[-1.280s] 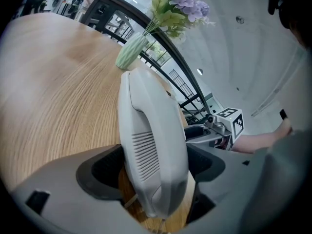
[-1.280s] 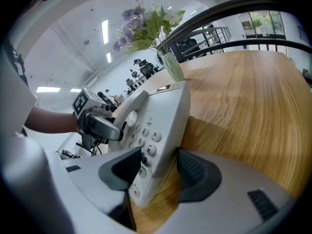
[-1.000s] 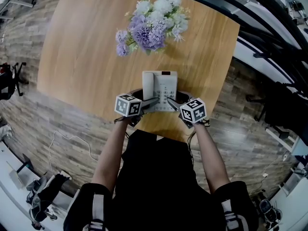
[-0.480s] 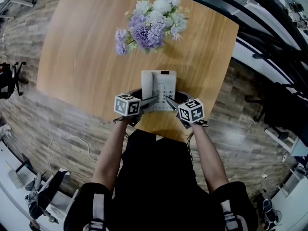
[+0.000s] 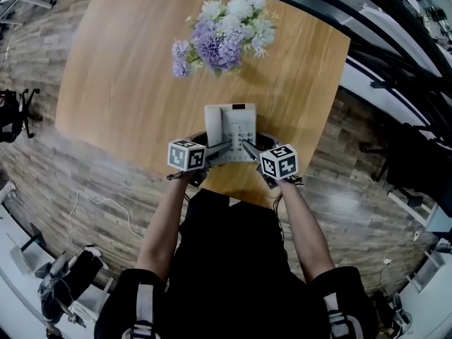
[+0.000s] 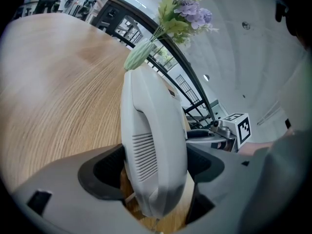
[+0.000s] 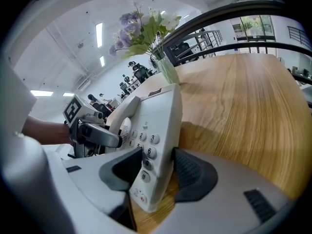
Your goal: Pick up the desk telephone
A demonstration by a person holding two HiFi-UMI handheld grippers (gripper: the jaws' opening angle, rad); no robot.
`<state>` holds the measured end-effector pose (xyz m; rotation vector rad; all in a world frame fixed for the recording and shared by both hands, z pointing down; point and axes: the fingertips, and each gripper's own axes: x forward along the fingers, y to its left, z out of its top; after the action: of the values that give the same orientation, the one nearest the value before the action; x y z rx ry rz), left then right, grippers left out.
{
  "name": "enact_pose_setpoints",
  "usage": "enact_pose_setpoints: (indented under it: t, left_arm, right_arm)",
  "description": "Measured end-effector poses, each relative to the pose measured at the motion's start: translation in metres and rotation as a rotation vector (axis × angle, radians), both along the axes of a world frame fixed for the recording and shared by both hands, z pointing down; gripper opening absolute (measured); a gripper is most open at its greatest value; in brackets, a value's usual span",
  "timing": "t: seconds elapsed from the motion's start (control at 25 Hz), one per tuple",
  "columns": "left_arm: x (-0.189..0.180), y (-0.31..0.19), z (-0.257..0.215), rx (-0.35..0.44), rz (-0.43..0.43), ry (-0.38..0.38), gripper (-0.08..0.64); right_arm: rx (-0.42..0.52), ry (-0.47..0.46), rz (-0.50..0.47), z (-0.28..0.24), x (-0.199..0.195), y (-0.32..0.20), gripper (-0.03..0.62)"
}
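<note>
The white desk telephone (image 5: 230, 129), its handset on the left and keypad on the right, is at the near edge of the round wooden table (image 5: 120, 69). My left gripper (image 5: 226, 147) is shut on its handset side, and the handset end (image 6: 153, 145) fills the gap between the jaws. The right gripper (image 5: 246, 146) is shut on the keypad side (image 7: 153, 135), with one jaw on the keys and the other under the base. A shadow lies on the wood beneath the phone. Each gripper shows in the other's view: the right gripper (image 6: 219, 130) and the left gripper (image 7: 95, 133).
A pale green vase of purple and white flowers (image 5: 222, 34) stands just beyond the phone. Wood-pattern floor surrounds the table, with a white cable (image 5: 106, 203) at the left. A dark railing (image 5: 395, 55) runs along the right. Office chairs stand at the edges.
The phone and both grippers, still clamped on it, have shifted slightly to the left. The grip itself looks unchanged.
</note>
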<state>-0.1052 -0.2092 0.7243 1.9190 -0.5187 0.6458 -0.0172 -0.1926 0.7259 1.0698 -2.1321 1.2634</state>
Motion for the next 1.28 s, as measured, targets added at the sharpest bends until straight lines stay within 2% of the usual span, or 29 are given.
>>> enact_pose_setpoints:
  t: [0.24,0.84,1.28]
  left_arm:
    - [-0.005,0.005,-0.009,0.004,-0.063,0.014,0.388]
    - [0.005,0.017,-0.039,0.072,-0.071,0.014,0.388]
    - [0.015,0.035,-0.065,0.129,-0.122,0.023,0.388]
  right_arm:
    - [-0.008,-0.024,-0.005,-0.007,-0.003,0.004,0.215]
    - [0.055,-0.026,-0.010,-0.037,0.008,0.014,0.210]
    - [0.106,-0.020,-0.034,-0.062,0.020,0.029,0.210]
